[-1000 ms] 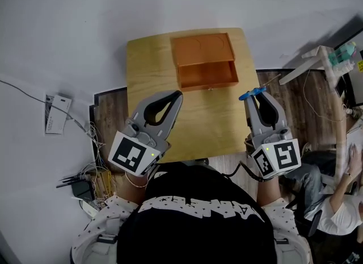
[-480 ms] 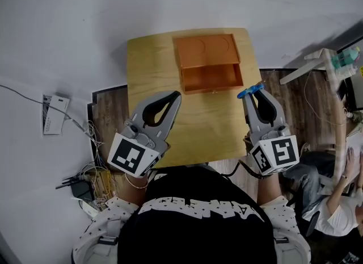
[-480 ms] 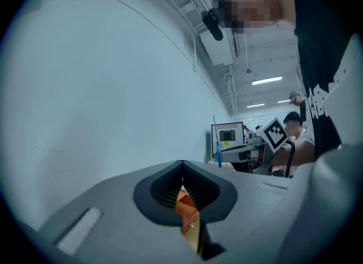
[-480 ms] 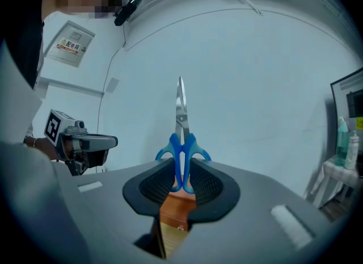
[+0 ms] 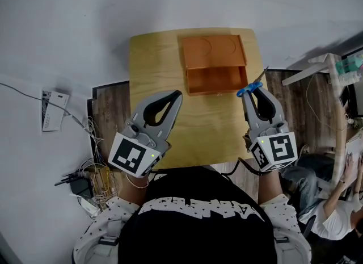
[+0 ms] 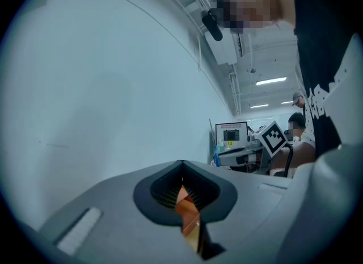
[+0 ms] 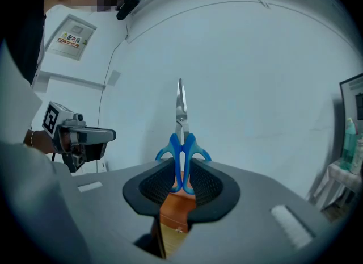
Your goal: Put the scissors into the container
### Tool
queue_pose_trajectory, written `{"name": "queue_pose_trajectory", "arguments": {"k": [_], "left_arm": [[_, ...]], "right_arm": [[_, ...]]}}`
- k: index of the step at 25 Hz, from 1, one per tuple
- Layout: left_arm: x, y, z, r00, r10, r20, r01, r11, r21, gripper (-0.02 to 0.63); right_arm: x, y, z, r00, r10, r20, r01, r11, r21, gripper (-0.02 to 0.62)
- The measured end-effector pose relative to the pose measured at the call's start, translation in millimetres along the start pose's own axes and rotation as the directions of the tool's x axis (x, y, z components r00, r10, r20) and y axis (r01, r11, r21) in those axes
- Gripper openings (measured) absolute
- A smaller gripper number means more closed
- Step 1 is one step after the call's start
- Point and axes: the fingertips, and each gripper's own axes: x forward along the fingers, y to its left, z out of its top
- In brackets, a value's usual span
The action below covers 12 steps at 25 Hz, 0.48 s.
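The right gripper point(image 5: 251, 93), fingers clamped on the scissors point(image 7: 181, 142), has neared the container point(image 5: 214, 53) (left gripper point(image 5: 177, 93) fingers together, empty), so the drop seems close.

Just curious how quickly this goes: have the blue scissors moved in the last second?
Yes. Held in the right gripper, the scissors have drawn nearer the orange container's near right corner, now almost beside it in the head view.

right tongs point(image 7: 181, 179): clamped on scissors point(image 7: 181, 138) handles | blades: together, pointing past tips | container point(image 7: 176, 212): orange, beneath gap
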Motion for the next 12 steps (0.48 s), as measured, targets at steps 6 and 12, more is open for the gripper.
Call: {"name": "queue_pose_trajectory", "arguments": {"k": [6, 12], "left_arm": [[-0.1, 11.1, -4.4, 1.0, 0.015, -0.002, -0.015, 1.0, -0.006, 0.0], [-6.7, 20.6, -7.3, 0.999, 0.042, -0.013, -0.042, 0.999, -0.003, 0.0]], "right_arm": [[16.3, 0.4, -11.8, 0.999, 0.011, -0.03, -0.011, 1.0, -0.013, 0.097], [28.8, 4.1, -25.0, 0.997, 0.026, -0.067, -0.028, 0.999, -0.035, 0.097]]}}
